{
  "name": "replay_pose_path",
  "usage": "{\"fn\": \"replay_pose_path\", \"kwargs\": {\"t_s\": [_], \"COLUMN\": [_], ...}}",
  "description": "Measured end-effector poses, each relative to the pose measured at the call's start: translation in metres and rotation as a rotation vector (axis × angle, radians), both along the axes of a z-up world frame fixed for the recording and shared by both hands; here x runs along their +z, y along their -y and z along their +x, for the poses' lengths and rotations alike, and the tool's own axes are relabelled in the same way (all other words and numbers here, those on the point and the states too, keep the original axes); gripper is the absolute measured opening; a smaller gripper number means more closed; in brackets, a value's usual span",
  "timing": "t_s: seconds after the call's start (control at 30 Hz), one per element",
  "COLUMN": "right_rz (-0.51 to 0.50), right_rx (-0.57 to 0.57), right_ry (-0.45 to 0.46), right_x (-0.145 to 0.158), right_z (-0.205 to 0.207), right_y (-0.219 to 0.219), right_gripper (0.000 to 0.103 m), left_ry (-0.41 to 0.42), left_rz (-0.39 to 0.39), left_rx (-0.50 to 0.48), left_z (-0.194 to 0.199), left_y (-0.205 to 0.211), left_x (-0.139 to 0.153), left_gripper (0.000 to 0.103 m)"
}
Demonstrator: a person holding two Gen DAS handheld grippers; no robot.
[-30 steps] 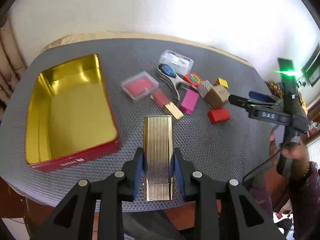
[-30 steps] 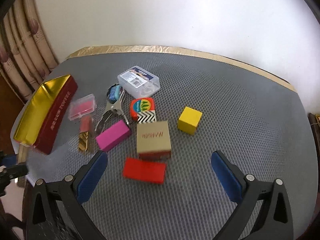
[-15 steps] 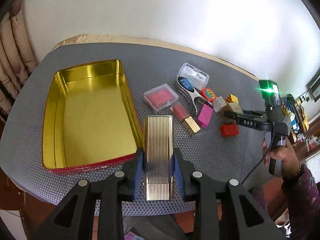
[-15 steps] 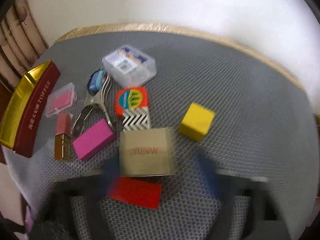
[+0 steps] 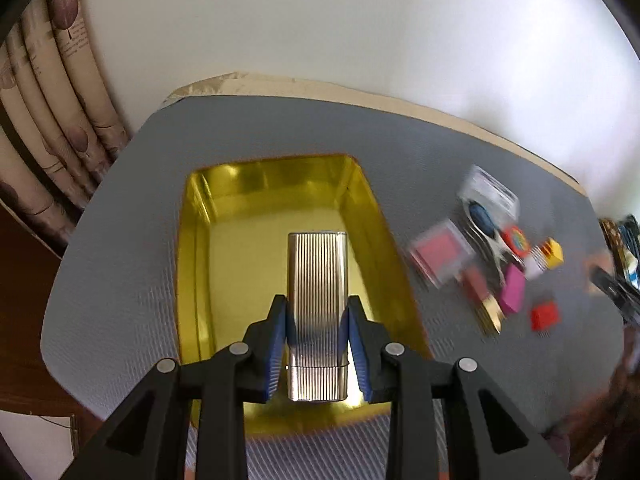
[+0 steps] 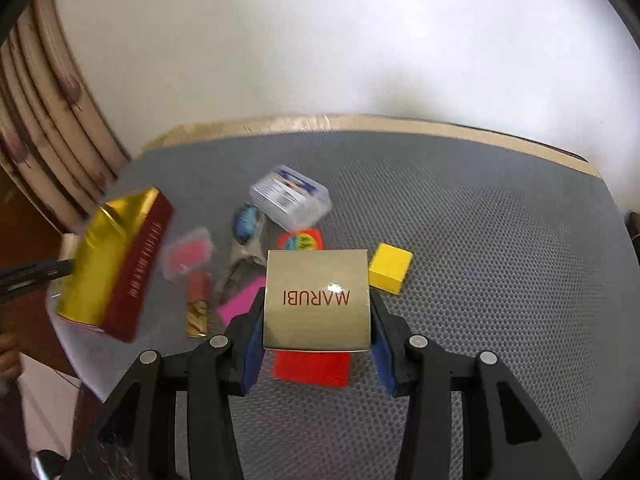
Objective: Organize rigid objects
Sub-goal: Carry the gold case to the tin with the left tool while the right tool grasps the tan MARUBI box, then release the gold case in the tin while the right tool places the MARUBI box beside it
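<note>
gold tin (image 5: pixel 200 264) empty inside; ribbed case (image 5: pixel 317 280) held above it.

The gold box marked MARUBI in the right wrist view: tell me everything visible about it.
The gold box is squarish with a matte metallic, card-like top and red MARUBI lettering, upside down in this view. The right hand-held gripper clamps its two sides between blue pads. It appears lifted, partly covering the red block.

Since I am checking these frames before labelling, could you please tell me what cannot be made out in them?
- Left wrist view: the small items right of the gold tin, such as the pink case, are motion-blurred.
- Left wrist view: the ribbed metal case hides part of the tin's floor.
- Right wrist view: the MARUBI box covers part of the red block.
</note>
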State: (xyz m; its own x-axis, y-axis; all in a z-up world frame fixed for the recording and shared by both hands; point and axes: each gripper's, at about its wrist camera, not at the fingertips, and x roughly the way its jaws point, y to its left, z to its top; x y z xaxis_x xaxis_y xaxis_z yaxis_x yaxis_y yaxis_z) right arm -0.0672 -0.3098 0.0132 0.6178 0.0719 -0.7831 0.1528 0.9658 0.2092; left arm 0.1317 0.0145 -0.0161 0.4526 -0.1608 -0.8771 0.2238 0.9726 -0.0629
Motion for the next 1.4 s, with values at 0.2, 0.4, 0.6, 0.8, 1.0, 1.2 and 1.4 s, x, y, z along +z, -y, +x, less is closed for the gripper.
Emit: {"fn": "replay_pose_path", "kwargs": {"t_s": [0.2,0.4,0.6,0.8,1.0,1.2,1.4], "right_rz": [0.009,0.028,0.040,0.042,0.044,0.075,0.114], "right_rx": [0.033,0.058,0.076,0.099,0.183,0.342,0.482], "right_ry": [0.034,0.042,0.029,0.017,0.030,0.040,-0.018], "right_x": [0.020,0.022,0.016,0.009,0.018,0.028,0.014], "right_z": [0.000,0.004,0.011,0.014,0.029,0.072,0.139], "right_y": [-0.017,-0.030,-0.039,-0.050,-0.084,-0.152,-0.227], "right_gripper": [0.042,0.042,0.042,0.042,0.042,0.042,0.042], "left_ry": [-0.007,-0.032,-0.050,-0.069,0.016,0.104,0.127], "left_rz": [0.064,0.099,0.145,0.118,-0.042,-0.039,-0.007], "left_rx": [0.058,0.082,0.085,0.075,0.171,0.356,0.496], "left_z": [0.054,0.095,0.113,0.119,0.080,-0.014,-0.090], "left_y": [-0.012,-0.017,-0.021,-0.024,-0.050,-0.081,-0.095], "left_x": [-0.025,-0.044,-0.060,-0.063,-0.017,0.015,-0.003], "left_gripper": [0.029,0.029,0.030,0.032,0.032,0.037,0.037]}}
